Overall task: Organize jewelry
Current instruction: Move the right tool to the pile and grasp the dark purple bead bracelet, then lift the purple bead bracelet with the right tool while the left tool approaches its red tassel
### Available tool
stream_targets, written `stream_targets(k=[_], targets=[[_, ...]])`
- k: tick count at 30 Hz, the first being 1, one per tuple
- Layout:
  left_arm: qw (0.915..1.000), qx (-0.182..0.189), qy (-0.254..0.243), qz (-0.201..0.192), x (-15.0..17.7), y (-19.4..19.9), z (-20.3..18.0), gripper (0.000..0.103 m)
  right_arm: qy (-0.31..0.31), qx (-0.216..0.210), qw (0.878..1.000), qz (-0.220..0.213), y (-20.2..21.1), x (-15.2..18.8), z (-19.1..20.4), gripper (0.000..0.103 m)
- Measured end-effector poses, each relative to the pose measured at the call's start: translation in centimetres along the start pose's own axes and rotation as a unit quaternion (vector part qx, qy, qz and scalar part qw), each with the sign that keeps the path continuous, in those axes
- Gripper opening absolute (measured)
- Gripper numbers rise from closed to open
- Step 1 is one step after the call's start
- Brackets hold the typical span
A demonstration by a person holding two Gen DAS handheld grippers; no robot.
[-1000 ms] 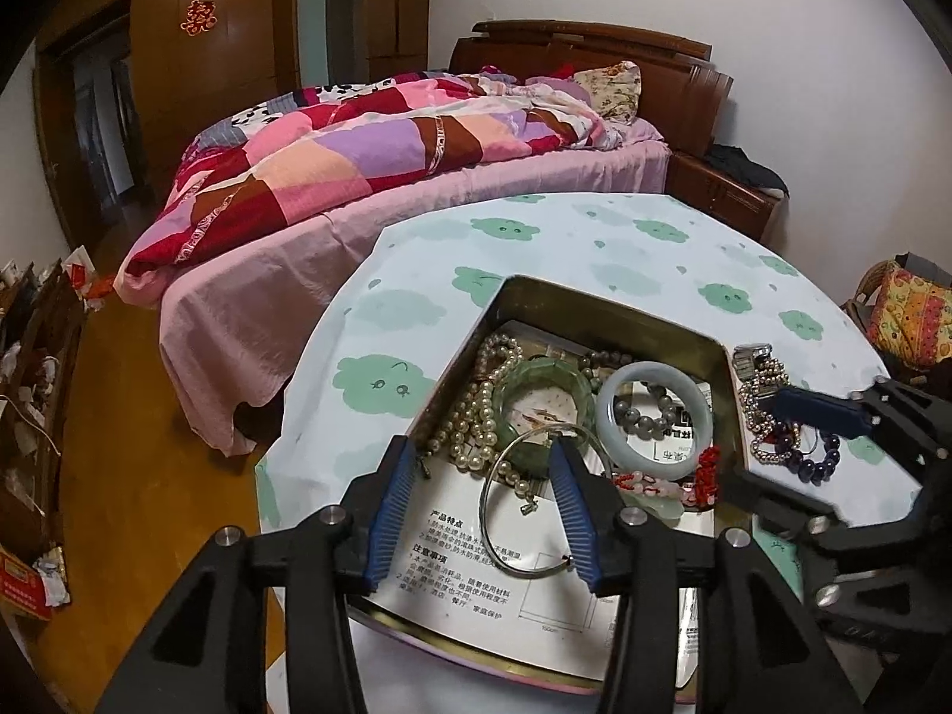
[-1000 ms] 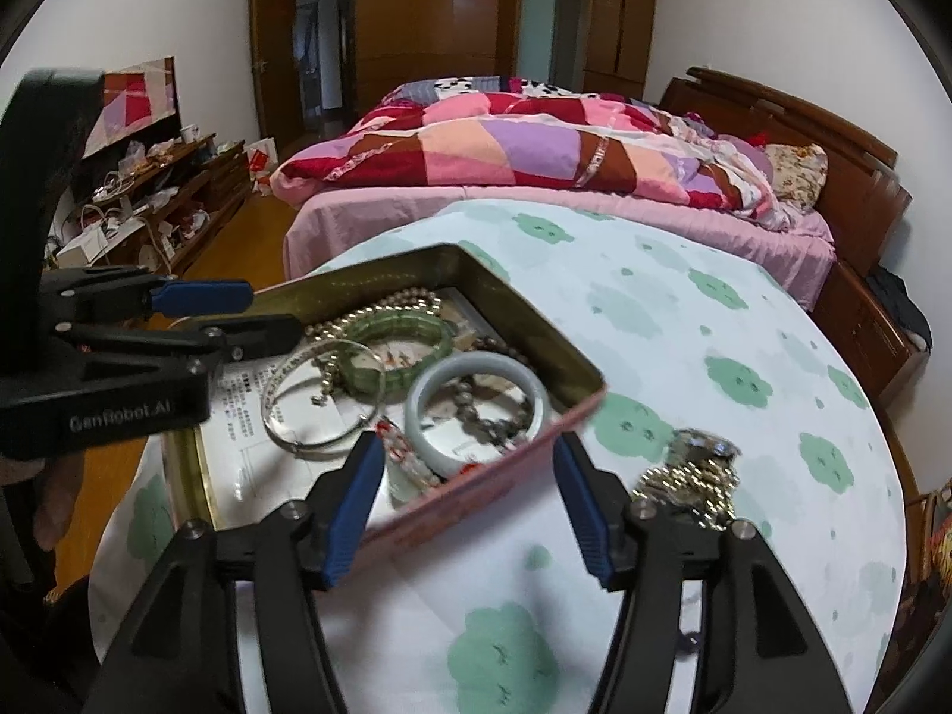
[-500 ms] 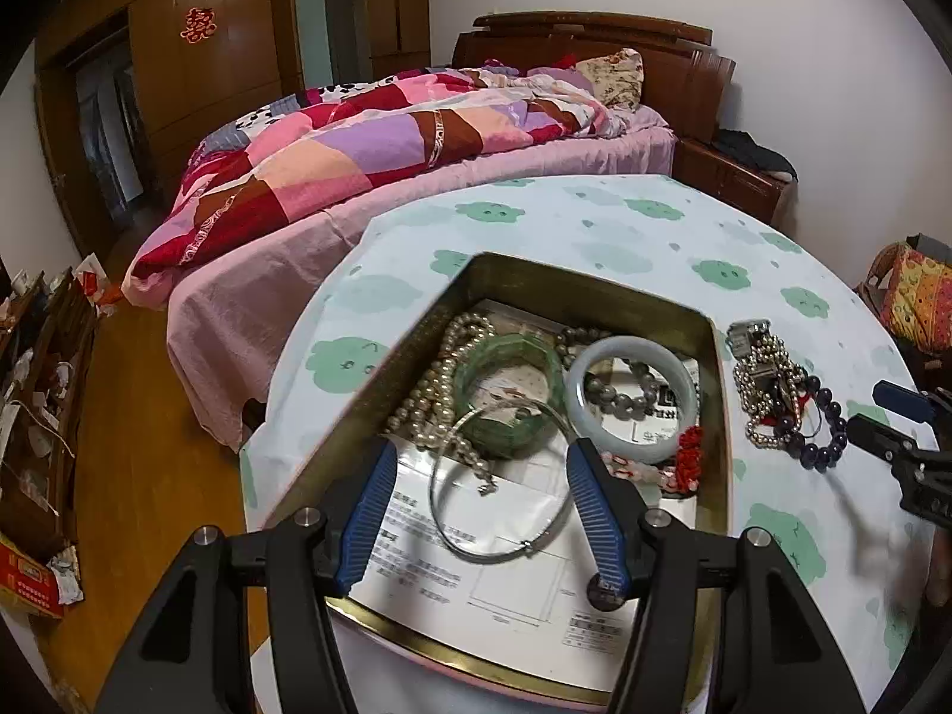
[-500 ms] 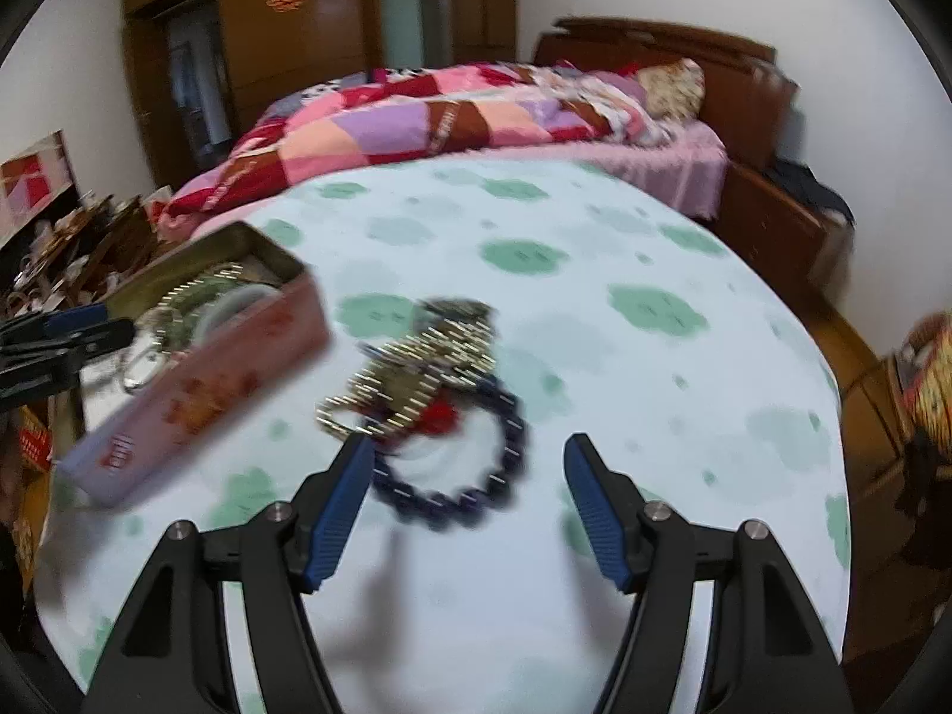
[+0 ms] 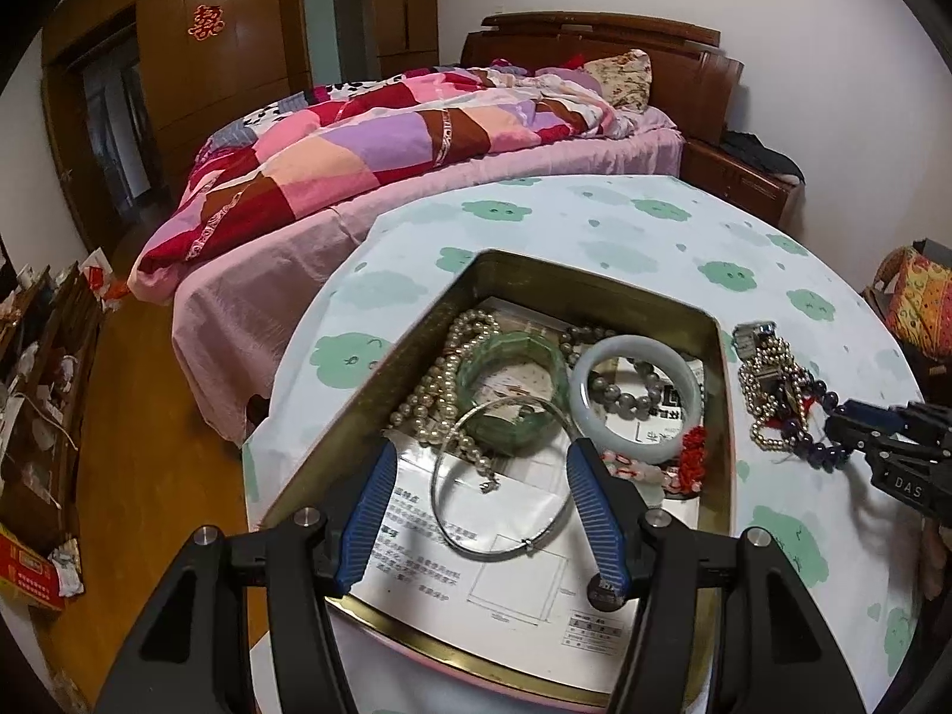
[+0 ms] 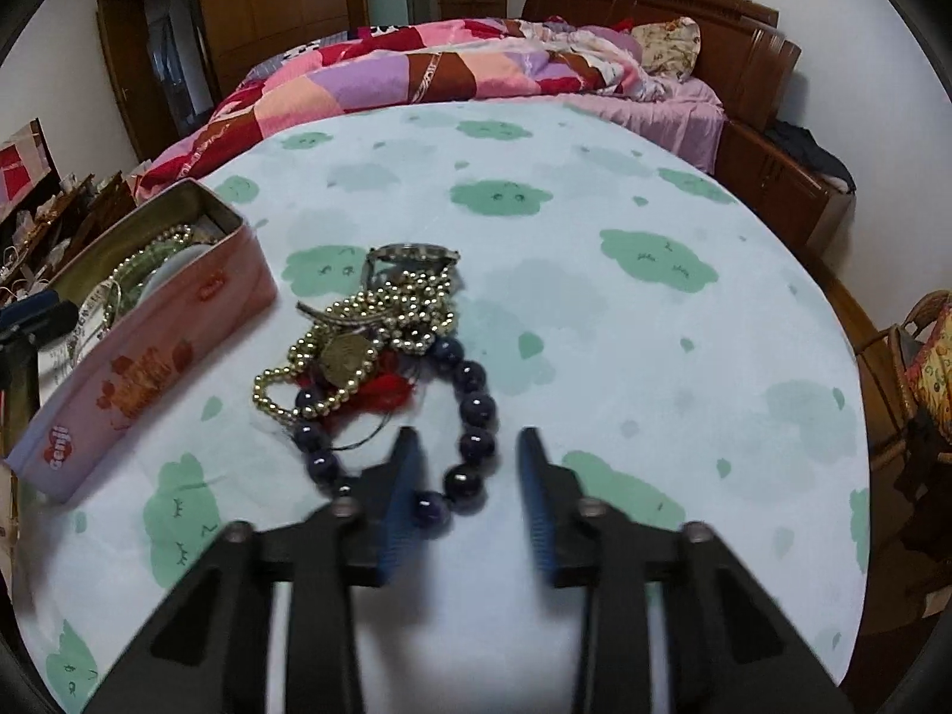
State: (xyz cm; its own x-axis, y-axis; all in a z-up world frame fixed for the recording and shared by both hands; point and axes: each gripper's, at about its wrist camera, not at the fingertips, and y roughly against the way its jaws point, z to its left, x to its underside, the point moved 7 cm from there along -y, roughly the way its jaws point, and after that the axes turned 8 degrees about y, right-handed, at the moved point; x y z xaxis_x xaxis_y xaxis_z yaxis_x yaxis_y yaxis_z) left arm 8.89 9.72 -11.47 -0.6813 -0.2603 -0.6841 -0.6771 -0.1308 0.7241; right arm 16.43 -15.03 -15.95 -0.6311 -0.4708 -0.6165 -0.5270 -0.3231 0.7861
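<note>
An open pink tin [image 5: 723, 416] holds a pearl necklace [image 5: 434, 387], a green bangle [image 5: 535, 369], a pale jade bangle [image 5: 690, 392] and a silver bangle [image 5: 438, 479]. My left gripper [image 5: 483, 449] hovers open over the tin with nothing in it. Right of the tin [image 6: 149, 357] lies a heap: a dark bead bracelet [image 6: 476, 404], gold bead chains [image 6: 381, 309] and a watch [image 6: 410, 253]. My right gripper [image 6: 467, 434] is low over the heap's near end. Its jaws are closing around the near side of the bracelet. The pads look apart from the beads.
The round table [image 6: 654, 357] has a pale cloth with green cloud prints. Behind it stands a bed [image 5: 416, 137] with a patchwork quilt. A wicker basket [image 6: 916, 369] stands off the table's right edge, and cluttered shelves [image 5: 35, 392] stand at the left.
My right gripper swung from in front of the tin to the heap on its right, sank, and its jaws narrowed around the dark bracelet. The left gripper opened a little wider and stayed put.
</note>
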Motion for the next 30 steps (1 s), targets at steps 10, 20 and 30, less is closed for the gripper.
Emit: stream_targets(k=[10,20,30], targets=[[0.9999,0.011,-0.007,-0.002,-0.2,0.5,-0.9,0.06,-0.015,0.035,0.999,0.005,2.2,3.0,-3.8,0.015],[0.9969,0.044,-0.065,-0.011,-0.3,1.7,-6.5,0.06,-0.048,0.061,0.997,-0.008,3.8,4.5,-6.8,0.015],[0.9869,0.081,-0.14,-0.003,0.1,0.8,-14.0,0.06,-0.055,0.057,0.997,-0.02,3.2,4.4,-7.1,0.016]])
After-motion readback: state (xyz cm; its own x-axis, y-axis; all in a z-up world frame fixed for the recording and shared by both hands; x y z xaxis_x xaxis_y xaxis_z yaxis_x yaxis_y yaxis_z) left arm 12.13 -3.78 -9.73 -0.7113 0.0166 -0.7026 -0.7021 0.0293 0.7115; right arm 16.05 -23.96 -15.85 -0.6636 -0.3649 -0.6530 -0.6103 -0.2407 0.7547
